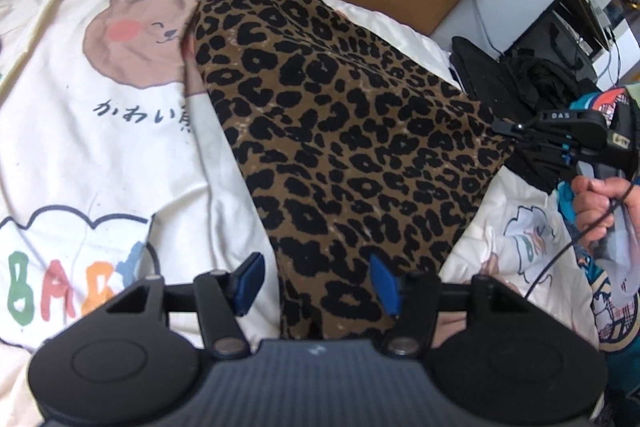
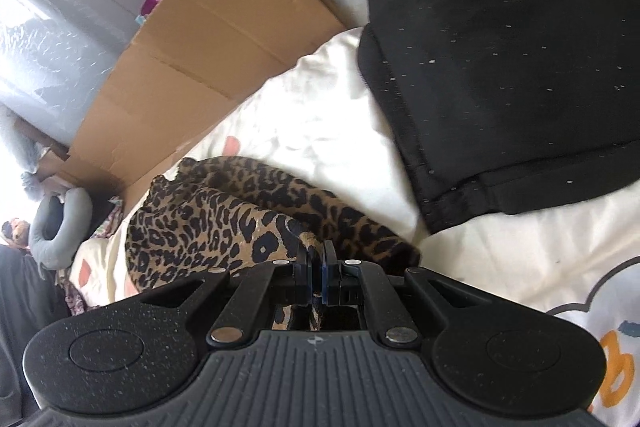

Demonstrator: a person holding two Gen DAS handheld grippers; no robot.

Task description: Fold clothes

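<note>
Brown-and-black leopard-print fabric garment (image 1: 340,147): spread lengthwise across cream printed bedding, narrow far end bunched (waistband not discernible), one near corner (image 2: 308,243) lifted off the surface.

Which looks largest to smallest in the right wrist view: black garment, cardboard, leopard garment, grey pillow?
1. Black garment, though it lies nearer the camera.
2. Cardboard.
3. Leopard garment, partly hidden by the right gripper.
4. Grey pillow.

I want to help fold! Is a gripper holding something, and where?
The right gripper pinches the leopard-print garment at its edge. The left gripper is open, holding nothing.
</note>
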